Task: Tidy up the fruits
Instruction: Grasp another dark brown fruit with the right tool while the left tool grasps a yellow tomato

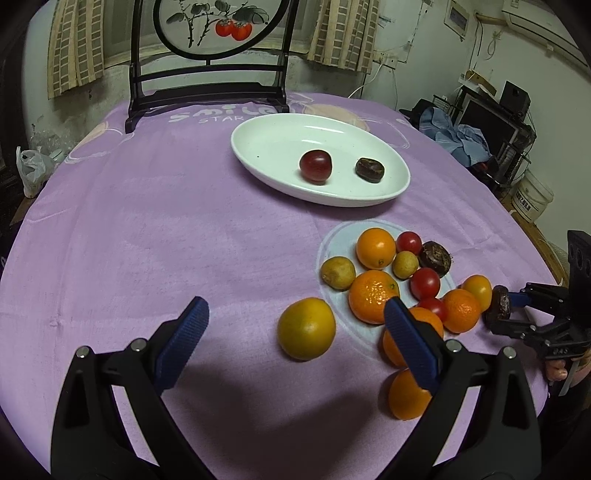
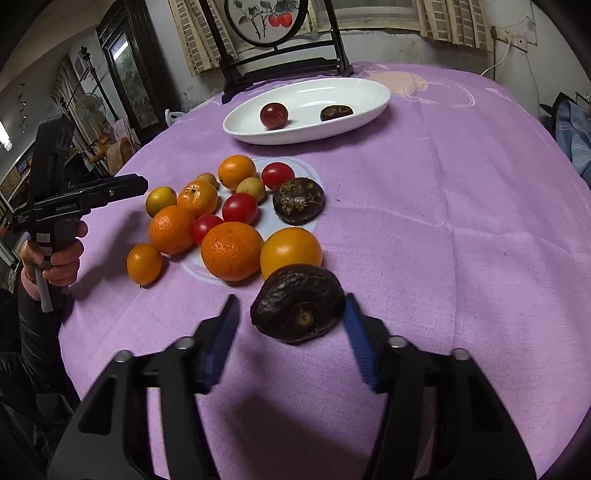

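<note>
A white oval dish [image 1: 258, 147] [image 2: 369, 96] holds a dark red fruit [image 1: 315, 165] [image 2: 273, 115] and a dark brown water chestnut [image 1: 369, 171] [image 2: 336, 112]. A pile of oranges [image 1: 375, 248] [image 2: 231, 250], cherry tomatoes [image 1: 424, 282] [image 2: 239, 208], small yellow fruits and a chestnut [image 1: 436, 255] [image 2: 298, 200] lies on the purple cloth. My left gripper [image 1: 295, 325] is open, a yellow-orange fruit [image 1: 306, 328] between its fingers. My right gripper [image 2: 291, 314] [image 1: 502, 308] has a dark chestnut [image 2: 298, 303] between its jaws, touching the right pad with a gap at the left pad.
A dark wooden stand with a round painted screen [image 1: 207, 26] [image 2: 271, 18] sits at the table's far edge behind the dish. The table edge drops off on the right, with clutter and a bucket [image 1: 532, 195] beyond.
</note>
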`<act>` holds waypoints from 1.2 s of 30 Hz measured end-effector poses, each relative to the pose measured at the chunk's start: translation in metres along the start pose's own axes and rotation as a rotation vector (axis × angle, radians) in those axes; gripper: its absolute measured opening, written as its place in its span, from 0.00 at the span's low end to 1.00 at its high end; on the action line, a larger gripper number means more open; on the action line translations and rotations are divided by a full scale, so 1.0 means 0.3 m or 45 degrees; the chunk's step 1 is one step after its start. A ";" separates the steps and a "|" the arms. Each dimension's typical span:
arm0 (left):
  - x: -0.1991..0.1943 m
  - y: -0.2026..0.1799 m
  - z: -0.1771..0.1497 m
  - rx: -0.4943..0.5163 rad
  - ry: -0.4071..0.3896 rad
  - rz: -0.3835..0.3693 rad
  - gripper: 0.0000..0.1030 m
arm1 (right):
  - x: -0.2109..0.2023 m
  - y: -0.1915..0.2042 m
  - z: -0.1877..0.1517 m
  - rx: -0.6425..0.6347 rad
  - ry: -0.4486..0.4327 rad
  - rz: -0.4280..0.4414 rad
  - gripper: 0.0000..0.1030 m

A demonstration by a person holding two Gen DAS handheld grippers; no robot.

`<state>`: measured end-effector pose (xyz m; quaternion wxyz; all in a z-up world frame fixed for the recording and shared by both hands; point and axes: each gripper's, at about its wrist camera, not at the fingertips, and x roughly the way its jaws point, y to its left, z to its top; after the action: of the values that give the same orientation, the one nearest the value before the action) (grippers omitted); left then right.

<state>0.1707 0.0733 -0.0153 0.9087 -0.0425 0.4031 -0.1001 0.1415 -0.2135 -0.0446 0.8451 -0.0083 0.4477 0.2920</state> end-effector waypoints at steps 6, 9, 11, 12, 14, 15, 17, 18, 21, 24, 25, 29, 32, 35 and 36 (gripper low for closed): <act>0.010 -0.031 -0.023 0.080 0.024 -0.019 0.92 | -0.011 -0.037 -0.011 0.079 -0.012 0.080 0.45; 0.020 -0.050 -0.031 0.124 0.034 -0.016 0.83 | -0.029 -0.071 -0.020 0.137 -0.052 0.204 0.45; 0.040 -0.051 -0.035 0.131 0.063 -0.008 0.74 | -0.044 -0.084 -0.023 0.162 -0.085 0.227 0.45; 0.053 -0.048 -0.036 0.127 0.081 -0.005 0.69 | -0.048 -0.087 -0.023 0.169 -0.096 0.245 0.45; 0.072 -0.041 -0.037 0.117 0.108 -0.002 0.63 | -0.057 -0.091 -0.025 0.180 -0.111 0.265 0.45; 0.080 -0.039 -0.039 0.116 0.116 0.004 0.61 | -0.060 -0.090 -0.025 0.182 -0.116 0.272 0.45; 0.093 -0.040 -0.041 0.126 0.126 0.031 0.59 | -0.067 -0.090 -0.026 0.182 -0.129 0.295 0.45; 0.097 -0.041 -0.042 0.132 0.128 0.036 0.58 | -0.070 -0.090 -0.026 0.183 -0.133 0.301 0.45; 0.108 -0.046 -0.041 0.143 0.136 0.046 0.56 | -0.079 -0.095 -0.026 0.191 -0.146 0.321 0.45; 0.120 -0.037 -0.040 0.123 0.156 0.033 0.42 | -0.079 -0.095 -0.026 0.196 -0.148 0.323 0.45; 0.125 -0.030 -0.040 0.108 0.165 0.024 0.38 | -0.079 -0.093 -0.026 0.196 -0.147 0.323 0.45; 0.121 -0.027 -0.041 0.095 0.162 0.016 0.37 | -0.081 -0.092 -0.027 0.197 -0.143 0.309 0.45; 0.106 -0.020 -0.034 0.073 0.141 0.008 0.37 | -0.081 -0.083 -0.026 0.179 -0.138 0.289 0.45; 0.077 -0.006 -0.012 0.027 0.096 -0.040 0.37 | -0.083 -0.067 -0.012 0.159 -0.152 0.284 0.45; 0.067 -0.005 0.003 0.011 0.075 -0.062 0.37 | -0.082 -0.062 -0.003 0.154 -0.156 0.284 0.45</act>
<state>0.1843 0.0675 -0.0289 0.8939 -0.0453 0.4280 -0.1251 0.1395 -0.2410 -0.0309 0.8323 0.1104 0.4101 0.3564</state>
